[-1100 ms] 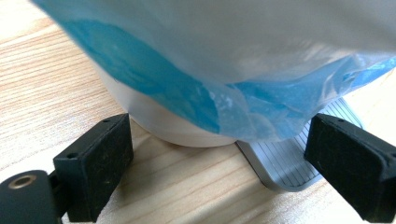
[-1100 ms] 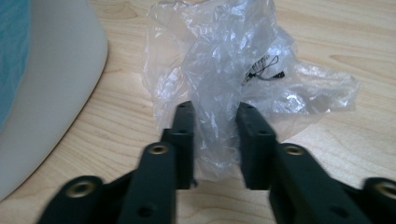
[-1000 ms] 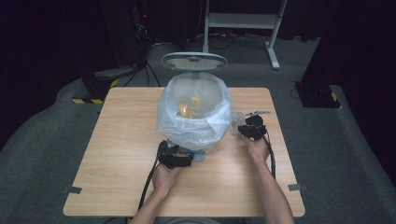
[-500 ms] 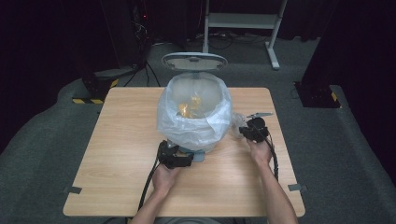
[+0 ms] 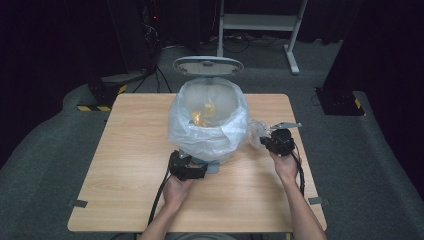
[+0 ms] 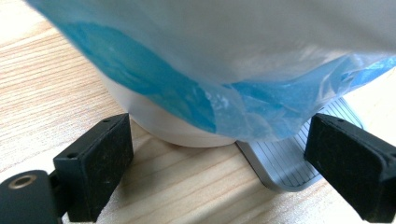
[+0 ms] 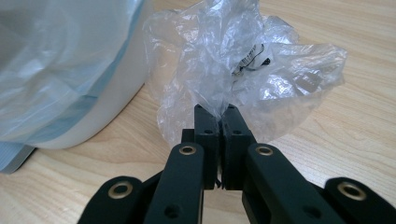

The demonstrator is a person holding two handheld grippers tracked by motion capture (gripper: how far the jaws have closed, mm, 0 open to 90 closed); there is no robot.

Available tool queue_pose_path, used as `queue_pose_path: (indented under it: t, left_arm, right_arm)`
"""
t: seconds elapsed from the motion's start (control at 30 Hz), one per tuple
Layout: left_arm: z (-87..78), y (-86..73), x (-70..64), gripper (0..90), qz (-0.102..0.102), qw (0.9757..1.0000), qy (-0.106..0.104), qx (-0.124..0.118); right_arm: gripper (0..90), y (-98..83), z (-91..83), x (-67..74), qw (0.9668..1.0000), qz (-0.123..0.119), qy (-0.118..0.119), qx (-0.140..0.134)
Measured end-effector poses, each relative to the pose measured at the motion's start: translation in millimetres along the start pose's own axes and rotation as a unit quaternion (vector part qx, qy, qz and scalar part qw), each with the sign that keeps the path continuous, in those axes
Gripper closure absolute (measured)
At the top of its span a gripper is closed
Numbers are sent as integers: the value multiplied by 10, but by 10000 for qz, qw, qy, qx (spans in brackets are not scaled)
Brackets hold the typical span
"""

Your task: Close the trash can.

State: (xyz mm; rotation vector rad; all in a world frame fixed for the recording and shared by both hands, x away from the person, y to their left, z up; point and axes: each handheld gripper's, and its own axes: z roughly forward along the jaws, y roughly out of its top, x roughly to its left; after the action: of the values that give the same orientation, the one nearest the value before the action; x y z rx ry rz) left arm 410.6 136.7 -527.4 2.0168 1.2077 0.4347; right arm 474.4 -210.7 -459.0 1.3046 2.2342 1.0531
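A white pedal bin [image 5: 210, 150] stands mid-table, lined with a translucent bluish bag [image 5: 207, 127], its lid [image 5: 207, 65] raised; yellow scraps lie inside. My left gripper [image 5: 196, 162] is open at the bin's near foot. In the left gripper view its pads [image 6: 95, 168] stand apart on either side of the bin base [image 6: 187, 133] and the grey pedal [image 6: 285, 168]. To the right of the bin, my right gripper [image 5: 265, 141] is shut on a crumpled clear plastic wrapper [image 5: 255, 132]. In the right gripper view the jaws [image 7: 219, 114] pinch the wrapper [image 7: 252, 70] just above the wood.
The wooden table [image 5: 130, 150] has bare room to the left and in front of the bin. Its right edge runs close beside the right hand. Dark floor, a desk frame [image 5: 260, 25] and cables lie beyond the far edge.
My right gripper has drifted slightly right and up with the crumpled wrapper pinched in it. The left gripper and the bin have stayed put.
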Motion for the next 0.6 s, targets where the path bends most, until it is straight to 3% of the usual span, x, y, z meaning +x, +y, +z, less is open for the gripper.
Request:
queue_pose_path:
  t: [0.6]
  left_arm:
    - [0, 0, 0, 81, -2, 10000, -2, -4]
  right_arm:
    - [882, -33, -283, 61, 9998, -127, 110, -86]
